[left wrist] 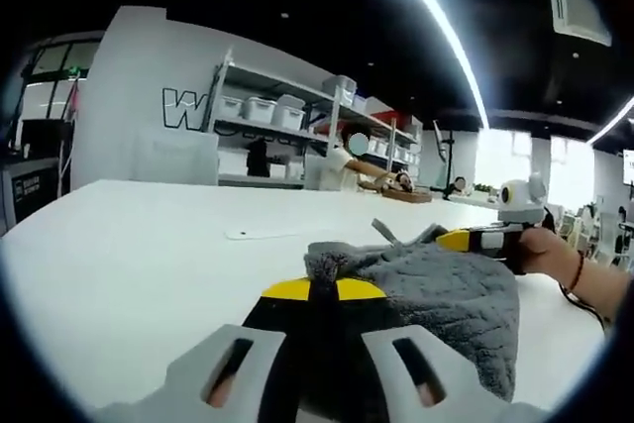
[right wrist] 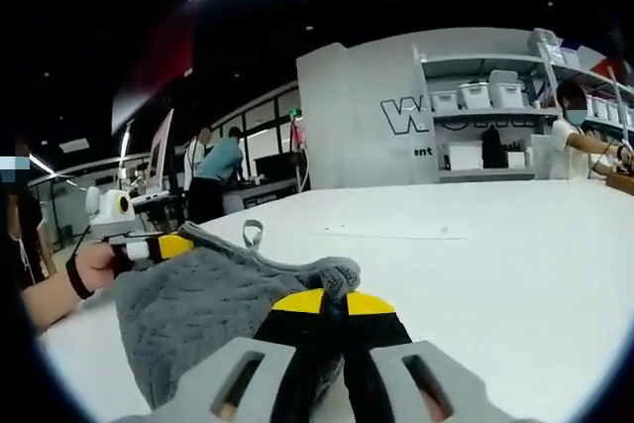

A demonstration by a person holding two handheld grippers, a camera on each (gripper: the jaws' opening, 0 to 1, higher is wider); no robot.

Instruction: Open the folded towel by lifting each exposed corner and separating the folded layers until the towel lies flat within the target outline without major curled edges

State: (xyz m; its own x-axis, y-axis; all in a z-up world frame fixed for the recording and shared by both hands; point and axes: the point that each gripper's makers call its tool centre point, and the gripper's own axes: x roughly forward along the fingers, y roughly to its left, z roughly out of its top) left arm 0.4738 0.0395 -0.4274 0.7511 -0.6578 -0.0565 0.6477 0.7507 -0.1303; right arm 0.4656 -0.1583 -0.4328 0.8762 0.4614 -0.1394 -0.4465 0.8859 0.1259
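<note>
A grey fluffy towel (left wrist: pixel 446 299) lies bunched on the white table (left wrist: pixel 129 264). My left gripper (left wrist: pixel 312 289) is shut on its near edge, yellow tips pressed together over the cloth. My right gripper (left wrist: pixel 466 240) comes in from the right, held by a hand (left wrist: pixel 550 250), and pinches the towel's far corner beside a small hanging loop (left wrist: pixel 386 233). In the right gripper view the right gripper (right wrist: pixel 334 301) is shut on a towel (right wrist: pixel 198 309) corner, and the left gripper (right wrist: pixel 168 245) grips the opposite end, with the loop (right wrist: pixel 253 235) close by.
A faint thin mark (left wrist: pixel 263 235) lies on the table beyond the towel, the same mark (right wrist: pixel 386 233) in the right gripper view. Shelves with white bins (left wrist: pixel 267 111) and a person (left wrist: pixel 352 160) stand at the back. Two people (right wrist: pixel 213 175) work at the far left.
</note>
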